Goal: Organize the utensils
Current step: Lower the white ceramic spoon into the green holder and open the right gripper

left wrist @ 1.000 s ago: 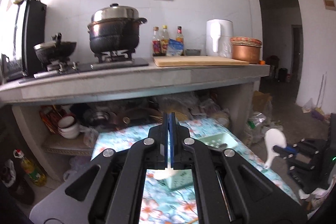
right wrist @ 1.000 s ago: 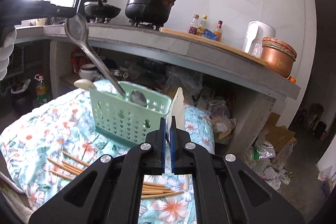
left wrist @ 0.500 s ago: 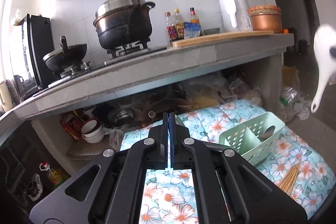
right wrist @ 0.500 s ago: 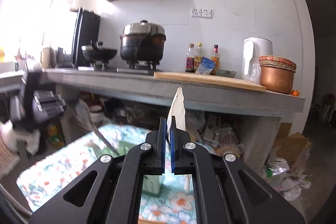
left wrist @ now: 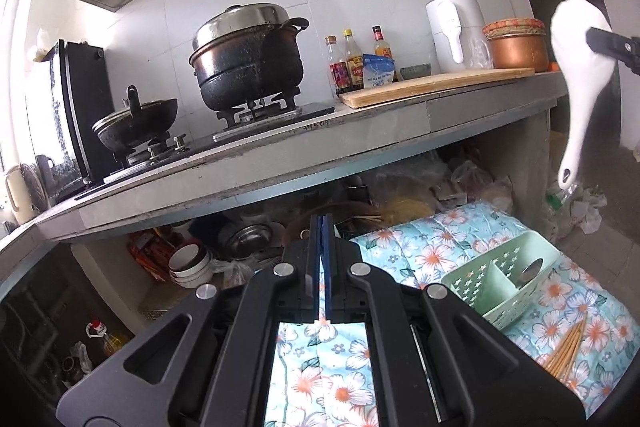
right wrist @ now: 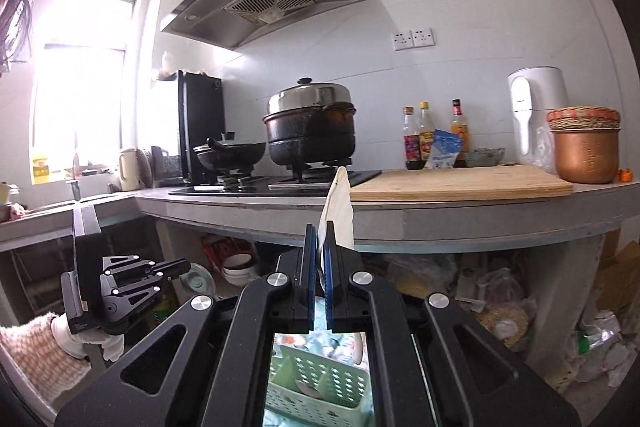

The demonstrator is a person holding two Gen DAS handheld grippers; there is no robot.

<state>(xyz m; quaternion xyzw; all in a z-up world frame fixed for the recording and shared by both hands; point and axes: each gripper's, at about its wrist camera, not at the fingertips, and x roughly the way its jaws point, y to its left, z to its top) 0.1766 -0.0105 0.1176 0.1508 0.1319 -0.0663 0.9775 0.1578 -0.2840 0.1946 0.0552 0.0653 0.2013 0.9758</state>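
kitchen, white spoon (right wrist: pixel 338 215) aloft

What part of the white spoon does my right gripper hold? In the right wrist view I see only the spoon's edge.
Observer: The right gripper is shut on the bowl of the white soup spoon; the handle hangs down.
Operator: Are other utensils lying outside the green basket?
Observer: Yes, a bundle of wooden chopsticks lies on the floral cloth, beside the green basket.
Operator: Is the left gripper free to take them?
Observer: It seems so. The left gripper is shut with nothing between its jaws.
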